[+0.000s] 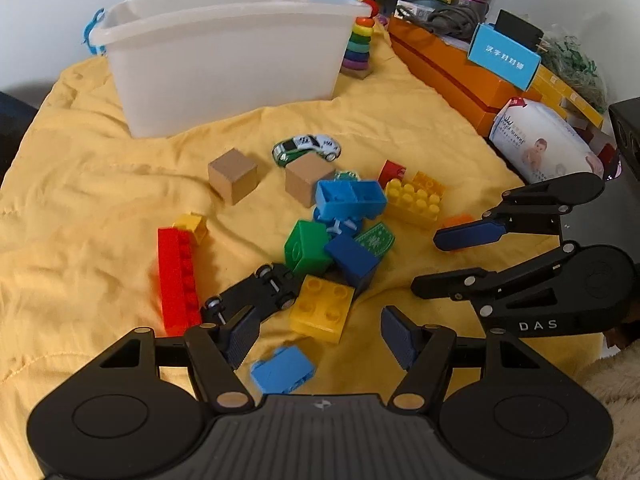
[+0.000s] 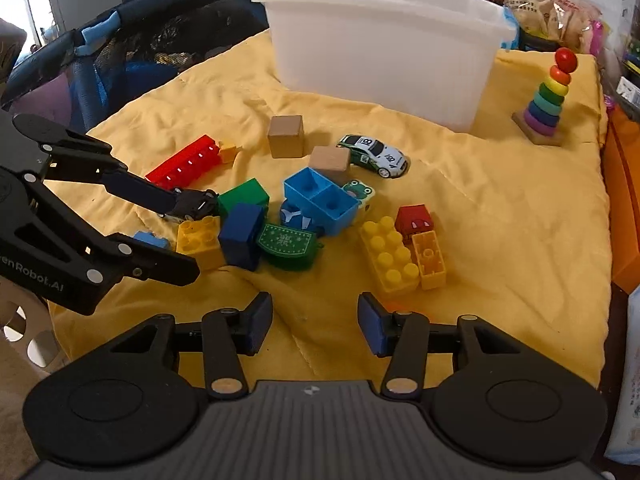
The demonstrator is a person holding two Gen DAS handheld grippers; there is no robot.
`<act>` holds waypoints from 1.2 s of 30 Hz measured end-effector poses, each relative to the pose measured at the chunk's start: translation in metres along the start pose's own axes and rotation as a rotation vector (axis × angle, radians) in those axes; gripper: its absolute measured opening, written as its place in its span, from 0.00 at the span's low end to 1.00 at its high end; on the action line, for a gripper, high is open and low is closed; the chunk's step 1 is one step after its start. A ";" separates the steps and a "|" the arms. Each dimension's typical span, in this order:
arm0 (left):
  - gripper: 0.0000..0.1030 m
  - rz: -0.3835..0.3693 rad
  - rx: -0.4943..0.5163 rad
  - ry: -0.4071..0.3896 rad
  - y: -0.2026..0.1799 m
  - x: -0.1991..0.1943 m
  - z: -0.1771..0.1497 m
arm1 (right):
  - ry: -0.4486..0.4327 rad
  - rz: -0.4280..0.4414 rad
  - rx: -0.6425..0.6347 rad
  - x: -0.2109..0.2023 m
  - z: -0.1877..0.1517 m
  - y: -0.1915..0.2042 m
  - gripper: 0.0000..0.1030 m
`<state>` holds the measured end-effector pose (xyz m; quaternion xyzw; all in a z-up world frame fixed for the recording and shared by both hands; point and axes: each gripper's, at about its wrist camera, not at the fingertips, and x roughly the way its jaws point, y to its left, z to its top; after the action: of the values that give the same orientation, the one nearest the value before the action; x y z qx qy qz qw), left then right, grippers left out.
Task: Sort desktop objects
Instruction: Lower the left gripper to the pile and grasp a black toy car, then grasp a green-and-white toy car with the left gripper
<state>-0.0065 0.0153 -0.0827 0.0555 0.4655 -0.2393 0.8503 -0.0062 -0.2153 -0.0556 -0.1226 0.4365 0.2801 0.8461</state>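
Toys lie scattered on a yellow cloth (image 1: 80,184): a long red brick (image 1: 177,280), two wooden cubes (image 1: 232,176), a green-white toy car (image 1: 306,148), a black toy car (image 1: 256,292) on its back, and blue, green and yellow bricks. A white bin (image 1: 224,52) stands behind them. My left gripper (image 1: 316,334) is open over a small blue brick (image 1: 282,370) and a yellow brick (image 1: 322,308). My right gripper (image 2: 314,322) is open and empty above bare cloth, just before a yellow studded brick (image 2: 390,254).
A rainbow ring stacker (image 2: 548,100) stands at the right of the bin. Orange boxes (image 1: 452,72) and a wipes pack (image 1: 544,140) line the right edge. A dark mesh playpen (image 2: 120,56) lies off the left edge.
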 end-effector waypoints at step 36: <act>0.38 0.033 0.515 0.072 0.009 0.009 0.012 | -0.011 -0.071 0.098 -0.006 -0.009 -0.015 0.44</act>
<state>0.0108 0.0166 -0.0845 0.2863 0.4183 -0.3340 0.7947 -0.0062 -0.2341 -0.0564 -0.0948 0.4404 0.2291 0.8629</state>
